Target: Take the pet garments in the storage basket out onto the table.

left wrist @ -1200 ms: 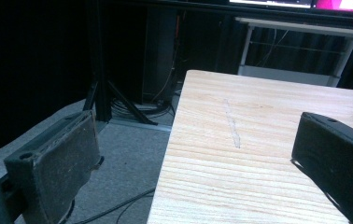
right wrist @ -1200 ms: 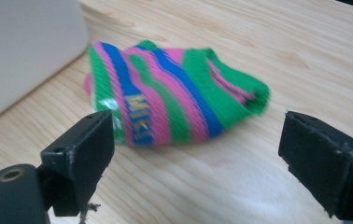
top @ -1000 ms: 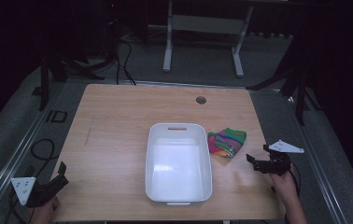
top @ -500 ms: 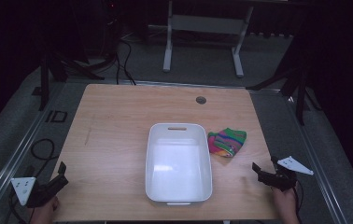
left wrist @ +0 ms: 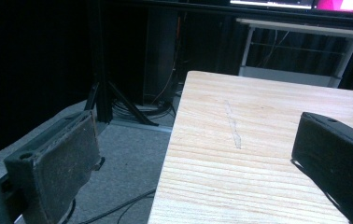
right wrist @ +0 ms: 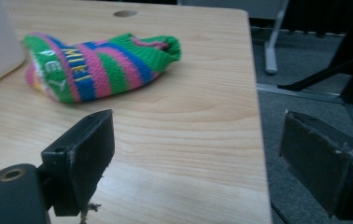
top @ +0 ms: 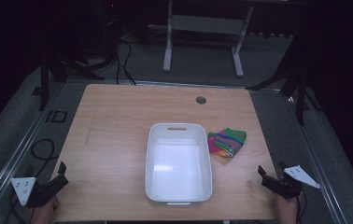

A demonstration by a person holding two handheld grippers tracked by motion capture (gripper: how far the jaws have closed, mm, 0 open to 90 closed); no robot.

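Claws: your right claw (top: 269,178) sits released at the lower right of the high view, over the worktop (top: 118,135) edge, grasping nothing. Your left claw (top: 59,176) sits released at the lower left corner, also unloaded. The striped sock (top: 226,141) lies right of centre, just beside the white bin (top: 178,198), well apart from both claws.

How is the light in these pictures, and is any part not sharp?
High view: dim, dark surroundings; the white bin is brightest. Right gripper view: the striped sock is fairly sharp, the near jaws soft. Left gripper view: the table is lit, the background black.
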